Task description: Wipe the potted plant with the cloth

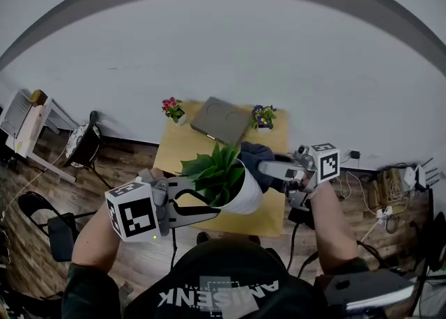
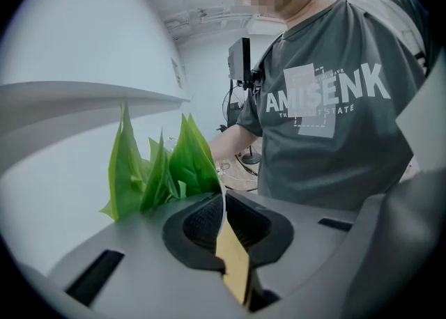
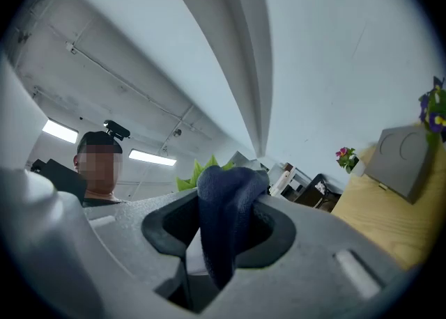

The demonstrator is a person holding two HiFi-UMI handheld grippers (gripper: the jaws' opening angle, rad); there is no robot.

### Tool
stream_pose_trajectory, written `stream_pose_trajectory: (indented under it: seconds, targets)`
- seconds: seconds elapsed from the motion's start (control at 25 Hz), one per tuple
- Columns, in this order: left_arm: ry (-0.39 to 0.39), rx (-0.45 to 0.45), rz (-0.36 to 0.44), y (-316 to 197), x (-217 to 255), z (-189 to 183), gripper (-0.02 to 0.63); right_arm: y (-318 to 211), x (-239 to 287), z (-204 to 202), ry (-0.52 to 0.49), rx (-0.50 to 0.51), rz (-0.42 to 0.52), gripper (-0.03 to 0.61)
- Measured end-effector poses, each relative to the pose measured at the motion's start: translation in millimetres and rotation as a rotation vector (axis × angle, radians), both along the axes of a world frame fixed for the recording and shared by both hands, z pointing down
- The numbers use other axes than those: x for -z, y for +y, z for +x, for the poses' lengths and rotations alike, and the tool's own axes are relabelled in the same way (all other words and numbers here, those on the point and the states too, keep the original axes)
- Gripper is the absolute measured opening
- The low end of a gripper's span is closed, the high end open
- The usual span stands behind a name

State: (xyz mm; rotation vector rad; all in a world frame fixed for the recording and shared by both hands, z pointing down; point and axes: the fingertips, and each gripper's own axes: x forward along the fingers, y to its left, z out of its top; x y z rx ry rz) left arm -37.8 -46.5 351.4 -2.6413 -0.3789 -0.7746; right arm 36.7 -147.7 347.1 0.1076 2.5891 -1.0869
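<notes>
Both clamped: left gripper [image 2: 223,226] on pot's [image 1: 249,197] rim, right gripper [image 3: 221,239] on cloth [image 3: 230,191].

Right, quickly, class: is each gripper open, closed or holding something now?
Left gripper: closed on the rim of the pot.
Right gripper: closed on the cloth.

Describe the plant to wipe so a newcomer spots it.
Find the yellow wooden table. Over its near half is the potted plant, white pot held at the rim by the left tool. Unlike the pink-flowered pot and purple-flowered pot behind, it is large, all green leaves.
</notes>
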Motion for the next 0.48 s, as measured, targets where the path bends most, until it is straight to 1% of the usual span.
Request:
stream_pose_trajectory:
  seconds: [0.12, 0.28, 0.48]
  targets:
    - [-0.005, 0.006, -0.009, -7.4, -2.4, 3.1, 0.015, -1.6, 1.6, 6.6, 0.017, -0.053, 0.011, 0.129]
    - [-0.017, 0.024, -0.038, -17.6, -7.8, 6.6, 0.015, 1.3, 5.8, 14.1, 0.054, -0.118, 0.050, 0.129]
    - [-0.010, 0.056, -0.110, -30.3, -9.7, 17.8, 0.017, 0.9, 12.2, 22.6, 0.101, -0.202, 0.084, 0.130]
